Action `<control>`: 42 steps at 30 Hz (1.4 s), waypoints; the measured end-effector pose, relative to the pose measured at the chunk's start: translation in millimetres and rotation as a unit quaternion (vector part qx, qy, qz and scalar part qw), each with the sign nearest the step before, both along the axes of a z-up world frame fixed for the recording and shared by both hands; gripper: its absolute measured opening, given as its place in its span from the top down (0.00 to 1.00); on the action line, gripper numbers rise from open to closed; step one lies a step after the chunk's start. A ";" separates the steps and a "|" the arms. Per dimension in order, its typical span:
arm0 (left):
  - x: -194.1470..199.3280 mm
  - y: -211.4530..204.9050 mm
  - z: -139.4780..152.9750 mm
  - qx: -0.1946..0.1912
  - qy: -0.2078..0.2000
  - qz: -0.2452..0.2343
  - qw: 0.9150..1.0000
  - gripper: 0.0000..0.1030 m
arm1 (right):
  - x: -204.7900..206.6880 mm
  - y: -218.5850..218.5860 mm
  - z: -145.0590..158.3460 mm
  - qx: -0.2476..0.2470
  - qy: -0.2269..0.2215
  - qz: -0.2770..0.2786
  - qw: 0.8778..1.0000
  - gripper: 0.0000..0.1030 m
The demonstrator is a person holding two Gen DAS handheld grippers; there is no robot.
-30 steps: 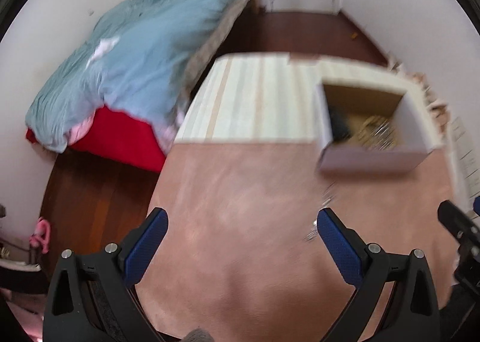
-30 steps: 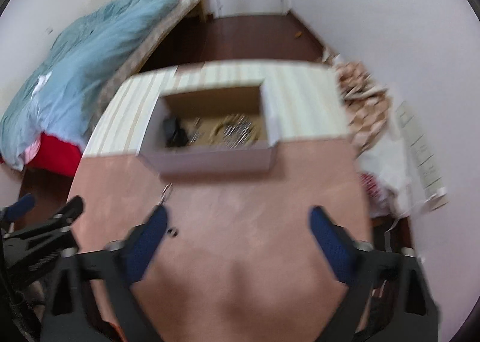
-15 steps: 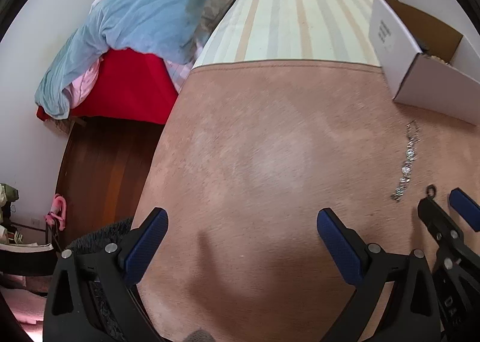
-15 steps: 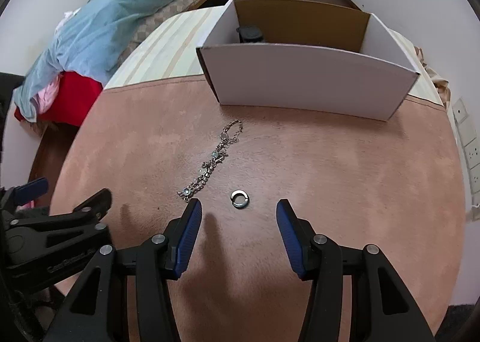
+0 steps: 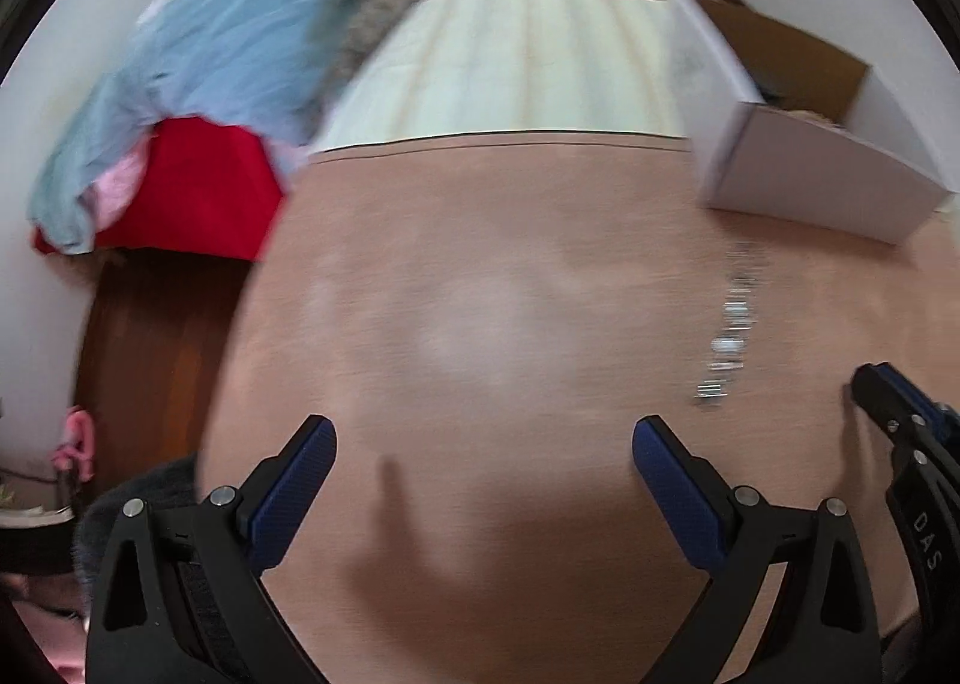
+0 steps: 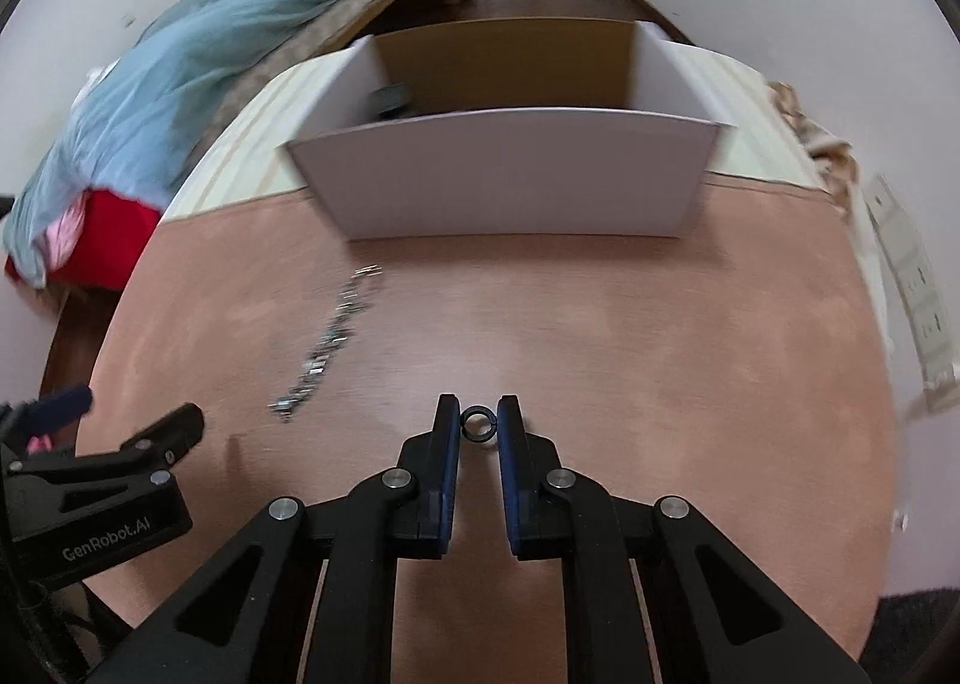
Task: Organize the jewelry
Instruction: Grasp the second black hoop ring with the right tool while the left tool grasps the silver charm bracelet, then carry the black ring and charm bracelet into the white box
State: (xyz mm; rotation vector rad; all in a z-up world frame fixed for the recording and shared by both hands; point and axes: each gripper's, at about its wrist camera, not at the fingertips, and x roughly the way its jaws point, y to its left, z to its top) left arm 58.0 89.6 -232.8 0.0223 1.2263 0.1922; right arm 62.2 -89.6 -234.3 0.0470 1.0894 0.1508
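A small dark ring (image 6: 478, 423) sits between the tips of my right gripper (image 6: 478, 425), whose blue-padded fingers are closed on it just above the pinkish-brown tabletop (image 6: 600, 336). A silver chain bracelet (image 6: 327, 345) lies stretched out on the table to the left; it also shows, blurred, in the left wrist view (image 5: 729, 324). A white cardboard box (image 6: 504, 186) with an open top stands behind, holding dark items. My left gripper (image 5: 483, 447) is wide open and empty, low over the table, left of the bracelet.
A striped cloth (image 5: 528, 66) covers the far part of the table. A bed with a blue duvet (image 5: 228, 48) and red sheet (image 5: 192, 186) stands at the left. Wall sockets (image 6: 906, 264) are at the right. The table's left edge drops to a wooden floor (image 5: 150, 336).
My right gripper has moved forward and closed its fingers around the ring. My left gripper has shifted a little; its view is blurred by motion.
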 end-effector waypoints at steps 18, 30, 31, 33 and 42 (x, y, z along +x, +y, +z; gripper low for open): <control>19.8 -64.3 -6.7 -0.065 -0.018 -0.085 0.994 0.95 | -2.9 -62.7 -2.8 0.012 0.008 -0.075 0.997 0.87; 7.5 -57.1 51.8 -0.124 -0.067 -0.094 0.985 0.99 | -4.0 -73.4 32.7 0.054 -0.022 -0.083 0.995 0.87; 6.6 -55.6 60.2 -0.130 -0.073 -0.096 0.984 0.99 | -3.8 -74.6 38.2 0.061 -0.026 -0.083 0.994 0.87; 7.9 -50.0 79.5 -0.145 -0.084 -0.097 0.981 0.99 | -3.2 -76.4 47.5 0.070 -0.031 -0.083 0.994 0.87; 23.5 -32.4 132.0 -0.177 -0.110 -0.111 0.972 0.98 | 3.2 -79.2 97.4 0.095 -0.063 -0.069 0.991 0.87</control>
